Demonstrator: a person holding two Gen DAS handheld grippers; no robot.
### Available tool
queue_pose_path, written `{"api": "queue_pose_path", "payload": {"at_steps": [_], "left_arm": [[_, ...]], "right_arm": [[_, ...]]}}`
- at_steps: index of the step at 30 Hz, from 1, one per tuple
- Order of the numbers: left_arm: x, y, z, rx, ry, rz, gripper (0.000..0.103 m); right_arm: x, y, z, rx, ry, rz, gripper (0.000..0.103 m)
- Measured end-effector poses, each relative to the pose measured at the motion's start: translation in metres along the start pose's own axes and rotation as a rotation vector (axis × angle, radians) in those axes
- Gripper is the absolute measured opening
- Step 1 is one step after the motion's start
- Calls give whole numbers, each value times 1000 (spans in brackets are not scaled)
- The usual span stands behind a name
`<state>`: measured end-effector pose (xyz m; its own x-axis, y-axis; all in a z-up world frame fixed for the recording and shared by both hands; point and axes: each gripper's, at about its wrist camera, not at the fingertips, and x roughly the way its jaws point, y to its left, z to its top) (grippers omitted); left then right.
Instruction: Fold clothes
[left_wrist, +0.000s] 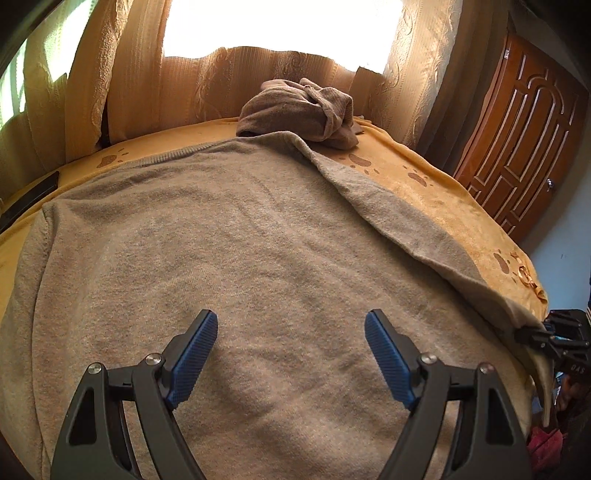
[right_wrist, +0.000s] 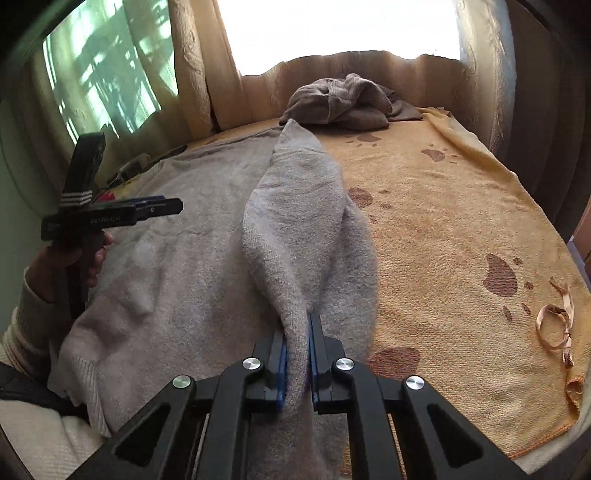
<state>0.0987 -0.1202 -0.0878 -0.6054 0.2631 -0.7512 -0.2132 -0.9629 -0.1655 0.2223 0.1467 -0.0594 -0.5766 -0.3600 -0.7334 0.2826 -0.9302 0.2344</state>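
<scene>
Grey sweater flat on bed; my right hand-held gripper pinches its sleeve, left hand-held gripper hovers wide.

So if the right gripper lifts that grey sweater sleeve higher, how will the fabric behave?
Probably floppy: the grey sweater sleeve already sags in a soft ridge from the right gripper, whose jaws are shut on it. Its fuzzy knit likely grips the pads rather than slipping. The sweater body lies flat on the yellow blanket, so it would likely trail and drag.

Black grippers, blue ribbed pads
</scene>
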Motion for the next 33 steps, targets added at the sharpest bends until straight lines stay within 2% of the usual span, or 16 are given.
{"api": "queue_pose_path", "payload": {"at_steps": [2, 7, 14, 17, 19, 22, 23, 25, 27, 28, 33], "left_arm": [[-3, -5, 1, -2, 4, -42, 85], [-11, -29, 4, -27, 32, -253, 85], [-15, -90, -9, 43, 87, -482, 85], [-14, -101, -16, 30, 112, -546, 85], [-11, -100, -22, 5, 131, -568, 85], [-7, -91, -33, -43, 149, -565, 85], [-6, -88, -37, -60, 155, -565, 85], [-3, -82, -43, -98, 170, -576, 85], [-1, -80, -47, -116, 181, -600, 85], [-2, -81, -48, -112, 180, -603, 85], [-3, -90, -50, -90, 195, -617, 85]], "right_arm": [[-15, -14, 10, 79, -56, 64, 10], [-33, -41, 36, 257, -155, 244, 10], [-5, -28, 57, 352, -139, 475, 10], [12, -13, 66, 354, -115, 550, 10], [25, -2, 70, 339, -87, 562, 11], [23, 0, 69, 309, -105, 546, 12], [23, 0, 68, 300, -110, 540, 16], [21, 1, 68, 280, -122, 530, 32], [20, 3, 67, 260, -133, 519, 73], [20, 3, 67, 250, -139, 513, 76], [17, 6, 65, 201, -167, 486, 76]]}}
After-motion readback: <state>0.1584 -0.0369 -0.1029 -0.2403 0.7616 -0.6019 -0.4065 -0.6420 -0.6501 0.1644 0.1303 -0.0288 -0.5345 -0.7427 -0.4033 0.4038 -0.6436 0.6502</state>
